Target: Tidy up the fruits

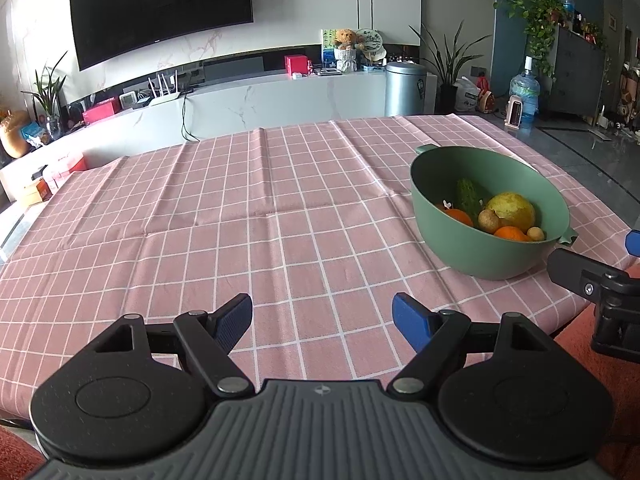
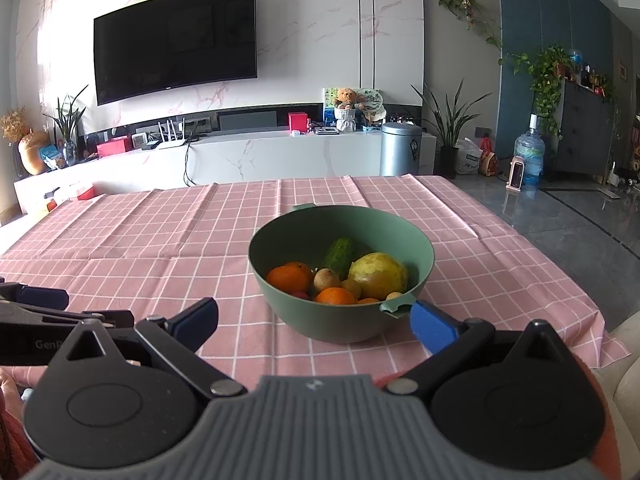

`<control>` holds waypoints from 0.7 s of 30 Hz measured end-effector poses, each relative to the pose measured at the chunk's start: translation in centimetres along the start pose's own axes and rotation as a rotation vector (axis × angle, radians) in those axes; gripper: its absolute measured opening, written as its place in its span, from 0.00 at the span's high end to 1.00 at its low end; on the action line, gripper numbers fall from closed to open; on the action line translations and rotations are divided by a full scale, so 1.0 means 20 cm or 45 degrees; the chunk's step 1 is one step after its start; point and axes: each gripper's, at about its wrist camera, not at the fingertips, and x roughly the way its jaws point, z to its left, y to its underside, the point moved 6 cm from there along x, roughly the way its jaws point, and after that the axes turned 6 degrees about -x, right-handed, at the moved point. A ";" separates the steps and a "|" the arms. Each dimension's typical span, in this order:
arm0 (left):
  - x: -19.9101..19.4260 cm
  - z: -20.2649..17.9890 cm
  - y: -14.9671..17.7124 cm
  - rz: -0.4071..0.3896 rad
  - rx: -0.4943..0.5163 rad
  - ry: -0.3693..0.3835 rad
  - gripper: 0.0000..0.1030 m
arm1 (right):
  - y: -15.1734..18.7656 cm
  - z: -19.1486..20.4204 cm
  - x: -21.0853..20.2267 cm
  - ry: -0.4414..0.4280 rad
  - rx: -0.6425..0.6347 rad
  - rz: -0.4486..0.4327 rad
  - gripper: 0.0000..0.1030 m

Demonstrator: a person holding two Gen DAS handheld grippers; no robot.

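Both grippers are hanging low over the near edge of the table, and both are standing wide open with nothing between the pads. The right gripper (image 2: 314, 322) is sitting just in front of the bowl (image 2: 288, 240), its right blue pad looking like it's nearly at the bowl's near handle, though the fisheye is making it hard to say if they're actually touching. The left gripper (image 1: 322, 318) is hovering over bare pink cloth (image 1: 240, 200), well off to the left of the bowl.

All the fruit I'm seeing is sitting inside the bowl: a big yellow one (image 2: 378, 274), a couple of oranges (image 2: 290, 278), a cucumber (image 2: 340, 256) and some small brownish ones. Nothing is lying loose on the cloth. So this is fitting either everything gathered in already, or a pile waiting to be sorted out; can't call it from here.

If anyone's reaching in, I'd be coming from above, taking a top piece, and keeping the pads clear of the rim so the bowl isn't sliding on the cloth.
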 end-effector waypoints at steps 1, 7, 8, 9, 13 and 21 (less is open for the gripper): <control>0.00 0.00 0.00 0.000 0.000 0.000 0.09 | 0.00 0.00 0.00 0.000 -0.002 0.000 0.05; 0.00 0.00 0.00 0.001 0.001 0.004 0.09 | 0.00 0.00 0.00 0.000 -0.002 -0.001 0.05; 0.00 0.00 0.00 0.001 0.000 0.003 0.09 | 0.00 0.00 0.00 0.001 -0.002 0.000 0.05; 0.00 0.00 0.00 0.001 0.001 0.003 0.09 | 0.00 0.00 0.00 0.001 -0.003 -0.001 0.05; 0.00 0.00 0.00 0.002 -0.001 0.003 0.09 | 0.00 0.00 0.00 0.001 -0.002 -0.001 0.05; 0.00 -0.01 0.00 0.002 0.006 0.005 0.09 | 0.00 0.00 0.00 0.001 -0.001 -0.001 0.05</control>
